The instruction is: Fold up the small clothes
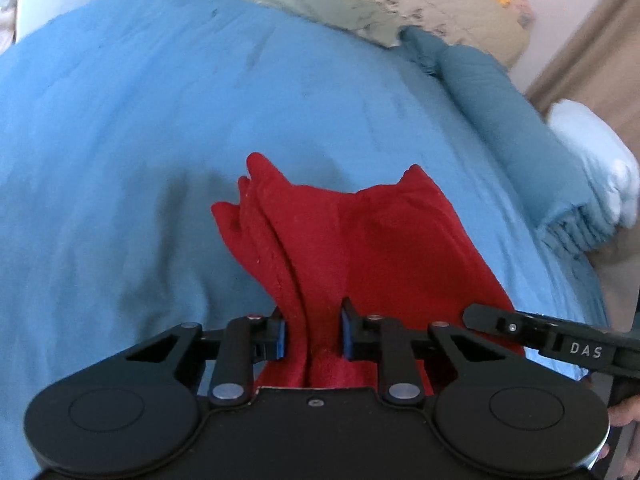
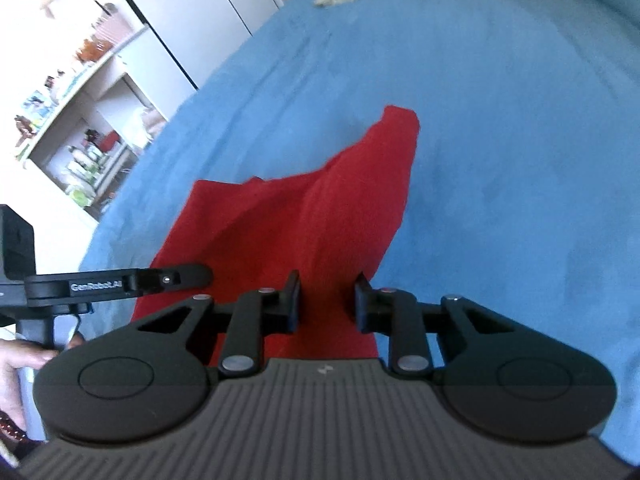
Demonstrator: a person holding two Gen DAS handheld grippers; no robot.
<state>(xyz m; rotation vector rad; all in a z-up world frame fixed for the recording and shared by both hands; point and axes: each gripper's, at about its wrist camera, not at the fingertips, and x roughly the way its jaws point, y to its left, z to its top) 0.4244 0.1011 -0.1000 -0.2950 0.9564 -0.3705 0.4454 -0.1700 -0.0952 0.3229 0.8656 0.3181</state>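
— Where was the red garment at that moment?

— It hung over the blue bedspread, gathered into both claws at its near edge. From there it stretched away toward the bed, its far corners drooping in soft points. Whether those corners touched the bedspread could not be told from either wrist view.

— And the left gripper?

— Its two blue-padded fingers were pinching a thick bunch of the red cloth, several folds standing between them. The jaws stood only as wide as that bunch allowed.

— The right gripper?

— Much the same. Its dark fingers pressed on a ridge of the same garment, which ran forward from the jaws and rose to a peak farther out.

— How did the two tools stand to each other?

— Side by side, near one another. Each showed in the other's view as a black bar coming in from the edge, level with the fingers.

— Anything else on the bed?

— A folded teal blanket lay along the bedspread's right side in the left wrist view, with a pale patterned quilt beyond it. In the right wrist view white shelves full of small items stood off to the left of the bed.
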